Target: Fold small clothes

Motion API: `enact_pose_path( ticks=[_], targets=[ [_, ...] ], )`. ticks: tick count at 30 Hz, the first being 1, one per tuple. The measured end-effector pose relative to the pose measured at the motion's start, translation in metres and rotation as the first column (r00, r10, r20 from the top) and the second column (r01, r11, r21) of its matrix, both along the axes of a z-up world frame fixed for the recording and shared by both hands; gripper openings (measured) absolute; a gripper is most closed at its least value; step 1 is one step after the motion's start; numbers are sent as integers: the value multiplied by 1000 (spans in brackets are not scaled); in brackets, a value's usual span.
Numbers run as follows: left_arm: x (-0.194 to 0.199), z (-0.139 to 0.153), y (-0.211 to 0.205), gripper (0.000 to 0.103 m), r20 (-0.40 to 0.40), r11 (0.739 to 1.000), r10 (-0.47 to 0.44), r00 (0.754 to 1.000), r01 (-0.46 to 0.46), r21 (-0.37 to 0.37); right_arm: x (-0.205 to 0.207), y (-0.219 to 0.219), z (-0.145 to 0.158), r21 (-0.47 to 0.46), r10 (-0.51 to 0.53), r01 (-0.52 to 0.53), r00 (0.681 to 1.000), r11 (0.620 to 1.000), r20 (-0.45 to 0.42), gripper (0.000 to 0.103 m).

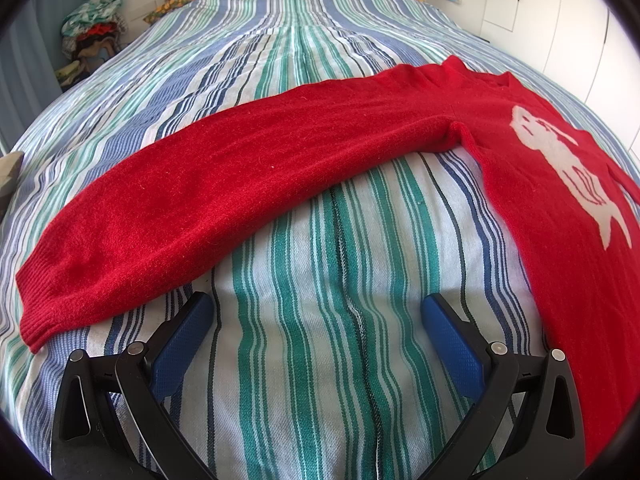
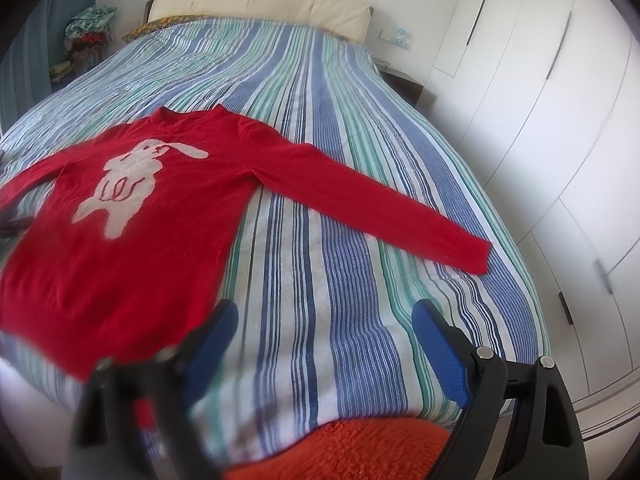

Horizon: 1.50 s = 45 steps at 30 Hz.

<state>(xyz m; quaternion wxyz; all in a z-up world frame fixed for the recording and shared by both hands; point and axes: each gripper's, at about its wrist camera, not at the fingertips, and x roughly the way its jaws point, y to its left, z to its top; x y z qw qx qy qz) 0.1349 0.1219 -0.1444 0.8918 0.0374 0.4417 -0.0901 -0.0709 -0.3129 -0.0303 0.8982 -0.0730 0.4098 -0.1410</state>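
Observation:
A red knit sweater (image 2: pixel 132 240) with a white rabbit (image 2: pixel 128 180) on its front lies flat, face up, on the striped bedspread (image 2: pixel 340 240), both sleeves spread out. In the left wrist view one sleeve (image 1: pixel 224 200) stretches across to the left, its ribbed cuff (image 1: pixel 36 320) at the lower left. My left gripper (image 1: pixel 318 312) is open and empty, just in front of that sleeve. My right gripper (image 2: pixel 324 320) is open and empty, above the bed's near edge, right of the sweater's hem. The other sleeve's cuff (image 2: pixel 476 256) lies ahead to the right.
A cream headboard (image 2: pixel 260 4) stands at the far end. A pile of clothes (image 2: pixel 86 36) sits beside the bed at the far left. White wardrobe doors (image 2: pixel 540 100) run along the right. An orange fluffy rug (image 2: pixel 344 448) lies below the bed's near edge.

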Motion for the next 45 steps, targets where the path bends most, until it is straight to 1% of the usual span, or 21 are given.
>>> enact_pose_path(
  ticks=[45],
  targets=[
    [0,0,0,103,0,1000,0,1000,0,0,2,-1,0,8,-2,2,1000,1000,-8,88]
  ],
)
